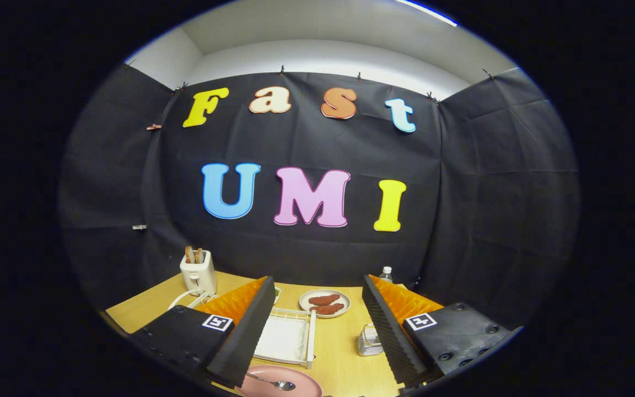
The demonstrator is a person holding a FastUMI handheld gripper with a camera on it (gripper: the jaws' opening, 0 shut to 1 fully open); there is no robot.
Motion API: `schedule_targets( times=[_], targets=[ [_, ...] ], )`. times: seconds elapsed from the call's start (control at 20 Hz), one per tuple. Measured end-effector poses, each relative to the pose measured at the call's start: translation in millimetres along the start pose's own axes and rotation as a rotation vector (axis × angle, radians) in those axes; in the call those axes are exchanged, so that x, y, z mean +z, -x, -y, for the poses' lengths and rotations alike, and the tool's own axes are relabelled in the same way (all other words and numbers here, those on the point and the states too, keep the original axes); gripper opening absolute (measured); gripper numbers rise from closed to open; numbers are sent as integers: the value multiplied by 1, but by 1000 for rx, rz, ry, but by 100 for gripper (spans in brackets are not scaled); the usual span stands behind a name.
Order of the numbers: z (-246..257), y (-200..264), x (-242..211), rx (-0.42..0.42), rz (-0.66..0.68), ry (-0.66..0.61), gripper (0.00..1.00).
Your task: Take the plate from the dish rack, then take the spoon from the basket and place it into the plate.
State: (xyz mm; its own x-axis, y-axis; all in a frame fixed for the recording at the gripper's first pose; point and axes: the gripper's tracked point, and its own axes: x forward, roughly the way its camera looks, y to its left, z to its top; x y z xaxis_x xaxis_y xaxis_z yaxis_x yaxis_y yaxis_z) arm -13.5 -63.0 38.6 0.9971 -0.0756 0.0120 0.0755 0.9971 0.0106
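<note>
- A white toaster [198, 272] with two slices in its slots is seen far beyond the left finger, at the back of the wooden table [339, 347]; a bottle [386, 274] stands beyond the right finger.
- A white dish rack [290, 337] lies ahead between the fingers, nearer the left one, and a small plate of reddish food [324, 303] sits beyond it. A wire basket [369, 339] is set just beside the right finger.
- The pink plate [290, 384] is shown flat on the table, a metal spoon [273, 382] resting in it — bowl end toward the right.
- Plate and spoon lie low between the fingers, close to the left one's tip.
- The gripper [326, 380] is held wide open, with nothing grasped.
</note>
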Motion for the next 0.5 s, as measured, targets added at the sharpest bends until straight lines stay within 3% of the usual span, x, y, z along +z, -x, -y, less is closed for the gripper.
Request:
schedule_targets(
  times=[0.2, 0.5],
  targets=[
    [27, 4, 0, -63, -10, -30, 97],
    [30, 3, -5, -76, -28, -86, 98]
  ],
)
